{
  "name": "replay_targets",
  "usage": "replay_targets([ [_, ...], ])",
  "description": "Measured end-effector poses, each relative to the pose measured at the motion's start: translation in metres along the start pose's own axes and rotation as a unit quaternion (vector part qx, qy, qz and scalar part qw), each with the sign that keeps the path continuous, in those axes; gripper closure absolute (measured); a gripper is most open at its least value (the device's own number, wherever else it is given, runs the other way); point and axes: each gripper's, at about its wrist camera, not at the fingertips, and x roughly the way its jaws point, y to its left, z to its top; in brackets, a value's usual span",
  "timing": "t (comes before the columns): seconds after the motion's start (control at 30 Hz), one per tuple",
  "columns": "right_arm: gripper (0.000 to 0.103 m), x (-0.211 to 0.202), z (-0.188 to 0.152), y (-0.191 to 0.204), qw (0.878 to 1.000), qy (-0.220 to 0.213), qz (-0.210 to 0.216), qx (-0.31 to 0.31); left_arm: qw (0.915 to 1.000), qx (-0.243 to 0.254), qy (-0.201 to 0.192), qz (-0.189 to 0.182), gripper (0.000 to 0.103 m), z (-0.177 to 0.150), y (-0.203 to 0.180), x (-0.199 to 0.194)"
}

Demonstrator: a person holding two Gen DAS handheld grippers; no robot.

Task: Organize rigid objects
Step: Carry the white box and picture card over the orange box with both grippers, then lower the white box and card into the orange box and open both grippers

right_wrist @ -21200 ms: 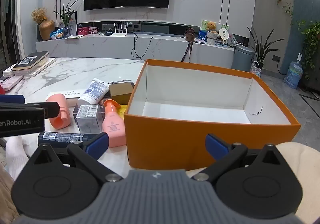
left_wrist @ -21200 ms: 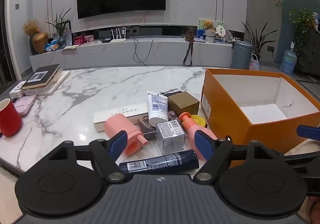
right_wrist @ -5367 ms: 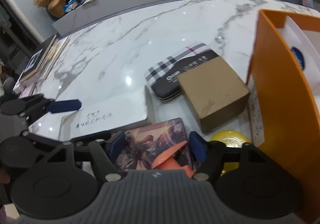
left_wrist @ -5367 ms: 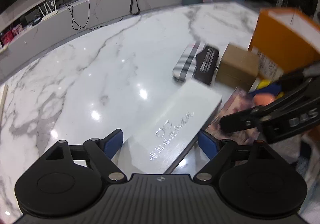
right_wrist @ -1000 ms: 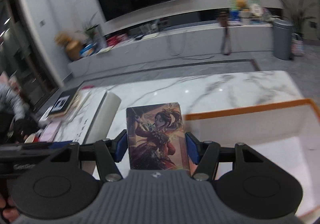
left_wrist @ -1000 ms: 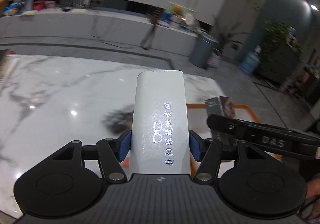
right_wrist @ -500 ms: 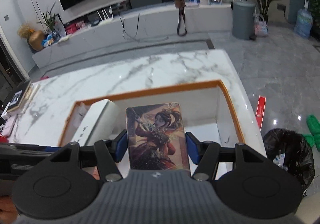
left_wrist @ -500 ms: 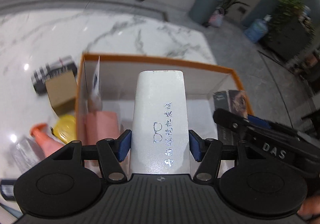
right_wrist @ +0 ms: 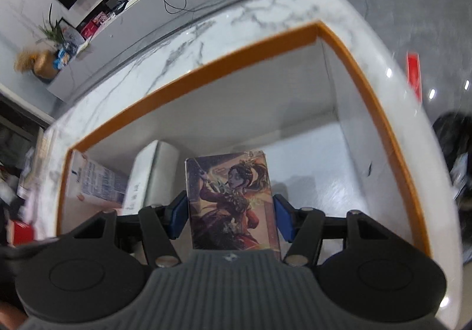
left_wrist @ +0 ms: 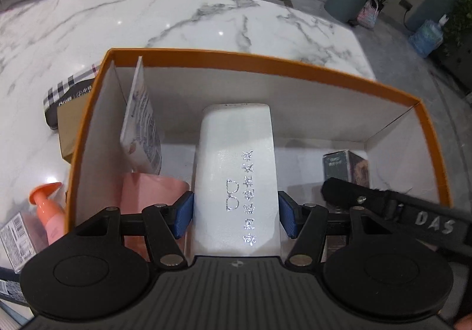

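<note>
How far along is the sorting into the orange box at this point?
Roughly midway. Already in the orange box: a pink bottle and a white tube. In hand over the box: the left gripper holds the white glasses case, the right gripper the illustrated box. Left outside: plaid case, brown box, orange pump bottle.

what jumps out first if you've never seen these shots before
The big orange box with its white inside fills both views, sitting on the marble table. Over it, the left claw grips a long white case with silver lettering, and the right claw grips a box with a painted warrior figure.
</note>
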Motion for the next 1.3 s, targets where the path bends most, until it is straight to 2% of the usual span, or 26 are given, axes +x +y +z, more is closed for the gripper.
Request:
replay_targets([
  [0.13,0.043,0.002,0.002,-0.002,1.000,0.011,0.001,0.010,0.9992,0.030,0.008,0.026,0.035,-0.007,-0.010,0.010],
  [0.3,0.043,0.007,0.001,0.006,1.000,0.025,0.001,-0.003,0.9983,0.044,0.021,0.033,0.034,-0.005,-0.011,0.011],
  [0.37,0.043,0.009,0.001,0.009,1.000,0.025,-0.001,-0.006,0.9979,0.049,0.030,0.030,0.029,-0.005,-0.011,0.011],
  [0.53,0.043,0.010,-0.001,0.015,0.999,0.026,-0.015,-0.013,0.9980,0.051,0.030,0.022,0.029,-0.003,-0.006,0.006],
  [0.67,0.043,0.013,0.000,0.021,0.999,0.032,-0.038,-0.020,0.9966,0.075,0.033,0.010,0.030,-0.001,-0.005,-0.008],
  [0.73,0.043,0.017,0.001,0.023,0.997,0.040,-0.055,-0.026,0.9956,0.090,0.025,0.012,0.030,-0.001,-0.003,-0.020],
  [0.77,0.043,0.019,0.002,0.025,0.997,0.047,-0.062,-0.027,0.9947,0.101,0.020,0.009,0.035,-0.001,-0.003,-0.027],
  [0.97,0.043,0.040,0.005,0.037,0.992,0.090,-0.085,-0.035,0.9898,0.141,-0.015,0.008,0.035,0.000,0.002,-0.064],
  [1.13,0.044,0.057,0.007,0.036,0.988,0.121,-0.093,-0.011,0.9898,0.135,-0.045,0.006,0.035,0.001,0.016,-0.085],
  [1.3,0.044,0.064,0.007,0.039,0.989,0.125,-0.082,0.000,0.9903,0.125,-0.061,0.007,0.035,0.002,0.031,-0.092],
])
